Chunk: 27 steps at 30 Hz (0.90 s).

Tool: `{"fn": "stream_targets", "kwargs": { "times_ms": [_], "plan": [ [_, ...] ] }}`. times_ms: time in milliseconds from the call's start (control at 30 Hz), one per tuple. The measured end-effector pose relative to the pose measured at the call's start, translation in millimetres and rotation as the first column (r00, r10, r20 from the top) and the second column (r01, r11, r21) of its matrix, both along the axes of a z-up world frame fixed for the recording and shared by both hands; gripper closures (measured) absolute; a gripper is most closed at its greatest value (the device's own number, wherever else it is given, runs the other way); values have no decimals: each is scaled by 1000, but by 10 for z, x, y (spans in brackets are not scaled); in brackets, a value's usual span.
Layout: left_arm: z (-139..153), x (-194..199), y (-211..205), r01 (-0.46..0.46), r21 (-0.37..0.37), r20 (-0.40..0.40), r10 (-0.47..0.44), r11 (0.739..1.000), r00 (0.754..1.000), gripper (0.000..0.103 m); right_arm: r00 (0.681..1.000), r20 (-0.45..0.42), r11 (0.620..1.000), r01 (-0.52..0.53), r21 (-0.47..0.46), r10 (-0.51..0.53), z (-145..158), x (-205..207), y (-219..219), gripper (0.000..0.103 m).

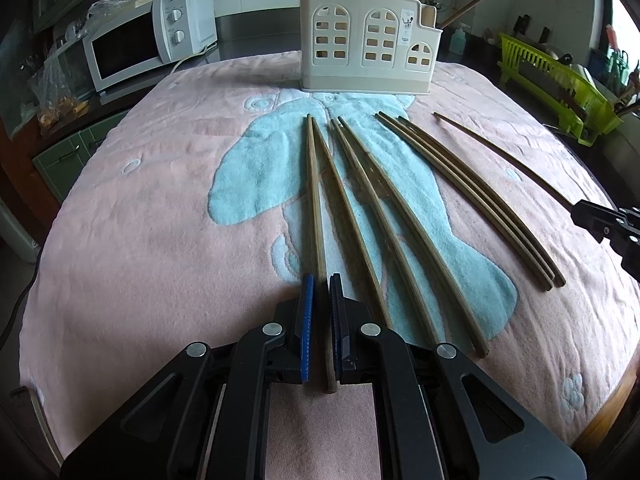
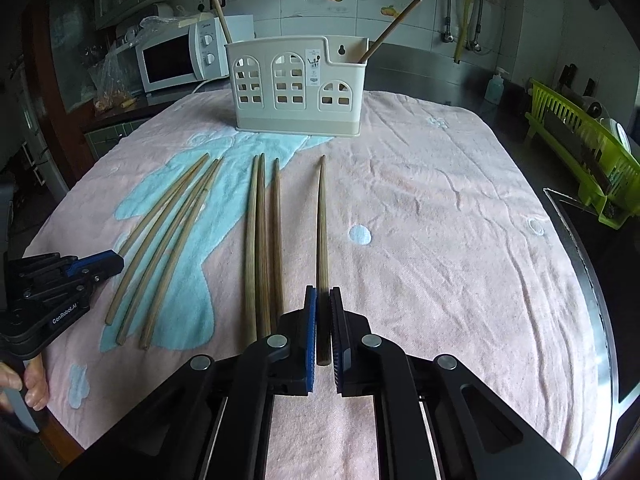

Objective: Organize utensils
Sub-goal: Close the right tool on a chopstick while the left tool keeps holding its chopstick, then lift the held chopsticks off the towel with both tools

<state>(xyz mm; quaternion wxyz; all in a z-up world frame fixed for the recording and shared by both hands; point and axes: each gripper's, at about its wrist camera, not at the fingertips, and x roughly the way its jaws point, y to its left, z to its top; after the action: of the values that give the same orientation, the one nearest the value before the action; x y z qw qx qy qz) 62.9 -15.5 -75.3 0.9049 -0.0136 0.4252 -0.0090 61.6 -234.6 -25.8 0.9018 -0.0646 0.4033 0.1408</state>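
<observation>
Left gripper [image 1: 322,280]: jaws narrow, clamped on the thick end of the leftmost chopstick [image 1: 314,184]; its butt pokes out behind the pads, tip resting on the towel [image 1: 140,220]

Right gripper [image 2: 323,292]: jaws narrow, clamped on the rightmost chopstick [image 2: 321,216], gripped near the butt, tip pointing toward the holder [image 2: 298,90]

Between them on the towel: six loose chopsticks, seen from the left wrist as a lone one just right of the held stick, a pair [image 1: 376,208] and a tight group of three [image 1: 460,196]

Holder stands upright at the far edge of the towel; one stick already leans in each end compartment

Step in hand, as I judge it: lift both held sticks and drop them tip-first into the holder. Doing it well: raise until the tips clear the towel, keep the grip firm so the long sticks do not pivot, tilt them toward vertical over the rim, release only once the tip is inside a compartment. Watch the neighbouring stick beside the left one, close enough to be dragged

Hard to make out: whether the right stick's tip touches the towel; the holder's inner dividers; the counter clutter behind, bent by the fisheye; the person's hand [image 2: 30,380] cut off at the frame edge
</observation>
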Motion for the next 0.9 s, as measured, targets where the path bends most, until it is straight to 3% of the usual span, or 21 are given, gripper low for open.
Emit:
{"fn": "stream_targets", "kwargs": {
  "times_ms": [500,800,900],
  "plan": [
    [164,-64,91,23,-59,59,-20,998,998,101,999,50,1000,-12,29,10,179,-83,-26,96],
    [46,-75,193,6,-124,12,-5,992,1000,99,998,62,999,-15,48,12,210,-100,-46,96],
    [39,-68,203,10,-138,10,-9,990,1000,94,998,68,998,-19,54,15,223,-112,-39,96]
  ]
}}
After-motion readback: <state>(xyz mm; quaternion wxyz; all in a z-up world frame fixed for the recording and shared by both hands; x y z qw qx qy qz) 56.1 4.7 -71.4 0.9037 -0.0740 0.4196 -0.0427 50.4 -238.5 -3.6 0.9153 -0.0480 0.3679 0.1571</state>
